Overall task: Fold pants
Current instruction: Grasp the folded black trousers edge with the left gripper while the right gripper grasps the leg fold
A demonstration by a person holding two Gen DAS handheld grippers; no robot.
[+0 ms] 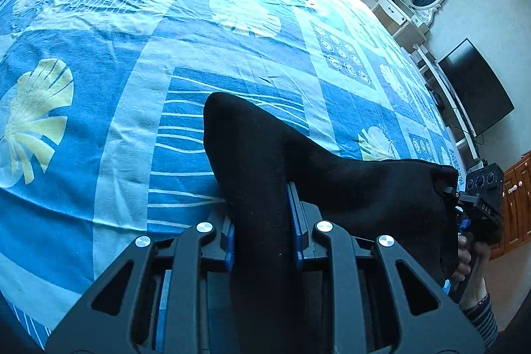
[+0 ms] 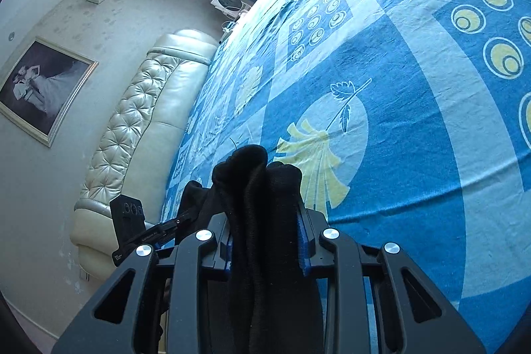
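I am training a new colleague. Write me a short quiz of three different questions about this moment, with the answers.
1. True or false: the left gripper is shut on the black knitted pants.
2. What does the right gripper hold? A) a white pillow B) the black knitted pants C) nothing
3. Fill in: the blue patterned bedsheet covers a ____.

Key: 1 true. 2 B; the cloth bunches between its blue pads. 3 bed.
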